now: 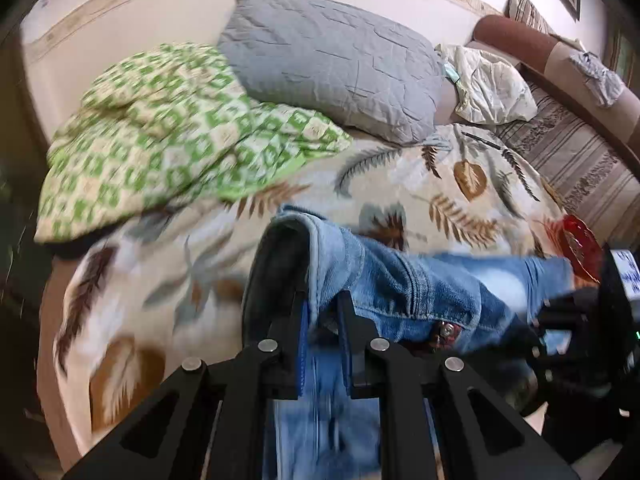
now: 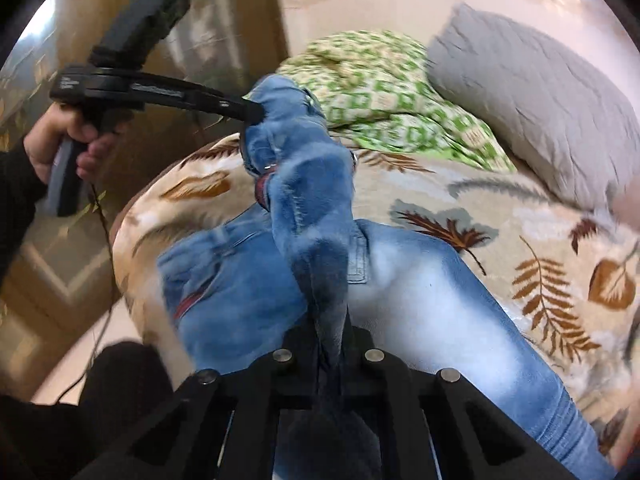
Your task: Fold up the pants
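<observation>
From my left wrist camera, the left gripper (image 1: pixel 320 304) fingers pinch the waistband of the faded blue denim pants (image 1: pixel 404 288) above the leaf-print bedspread (image 1: pixel 400 176). From my right camera, the right gripper (image 2: pixel 330 344) fingers clamp a raised fold of denim; the legs lie on the bed.

Left gripper (image 1: pixel 320 276) angled down, jaws nearly closed and clamped on a fold of the jeans (image 1: pixel 400 280). Right gripper (image 2: pixel 330 344) also tilted down, jaws fully closed, pinching a bunched ridge of the same denim. A hand (image 2: pixel 60 144) in a dark sleeve grips the left gripper's handle. Both views motion-blurred.
</observation>
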Motion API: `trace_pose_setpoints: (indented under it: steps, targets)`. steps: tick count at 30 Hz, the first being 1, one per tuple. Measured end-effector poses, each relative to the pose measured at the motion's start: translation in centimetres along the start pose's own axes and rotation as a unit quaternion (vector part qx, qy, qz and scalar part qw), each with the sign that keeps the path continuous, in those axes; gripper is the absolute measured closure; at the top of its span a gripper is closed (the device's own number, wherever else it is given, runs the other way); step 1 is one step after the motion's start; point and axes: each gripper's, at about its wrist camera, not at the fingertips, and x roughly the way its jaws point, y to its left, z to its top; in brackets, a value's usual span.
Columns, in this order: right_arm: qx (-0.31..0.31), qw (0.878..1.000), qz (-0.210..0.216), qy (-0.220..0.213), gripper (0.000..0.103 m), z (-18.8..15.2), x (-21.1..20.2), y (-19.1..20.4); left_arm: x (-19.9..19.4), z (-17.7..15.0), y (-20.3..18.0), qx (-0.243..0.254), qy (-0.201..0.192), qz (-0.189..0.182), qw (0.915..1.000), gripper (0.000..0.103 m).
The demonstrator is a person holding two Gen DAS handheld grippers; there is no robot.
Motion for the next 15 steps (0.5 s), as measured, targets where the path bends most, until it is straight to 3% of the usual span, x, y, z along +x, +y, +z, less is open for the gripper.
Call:
trace_pose_setpoints:
  steps: [5,9,10,11,12,13,15]
  targets:
    - [-0.057,0.998,0.007,0.023,0.096,-2.4,0.1,4.1,-0.7,-7.9,1.5,-0.043,0.028,0.008,0.9986,0.092]
    - [-0.083,0.990,-0.009,0.111,0.084,-5.4,4.8,6.0,4.3,-14.2,3.0,-0.076,0.103,0.074,0.9890,0.096]
    - [-0.090,0.988,-0.025,0.124,0.083,-6.0,5.7,6.4,5.0,-15.3,3.5,-0.091,0.110,0.079,0.9866,0.089]
    - [-0.097,0.988,-0.036,0.113,0.083,-6.2,5.5,6.7,4.6,-16.0,4.1,-0.116,0.085,0.080,0.9864,0.080]
    - [-0.105,0.988,-0.043,0.105,0.076,-6.2,5.1,7.0,3.8,-16.3,4.5,-0.136,0.070,0.093,0.9838,0.052]
    - [-0.107,0.988,-0.041,0.107,0.055,-6.1,4.5,7.1,3.1,-16.4,4.9,-0.159,0.063,0.098,0.9804,0.024]
    - [-0.096,0.990,-0.030,0.100,0.011,-6.0,3.1,6.7,1.1,-16.5,5.6,-0.199,0.035,0.064,0.9773,0.018]
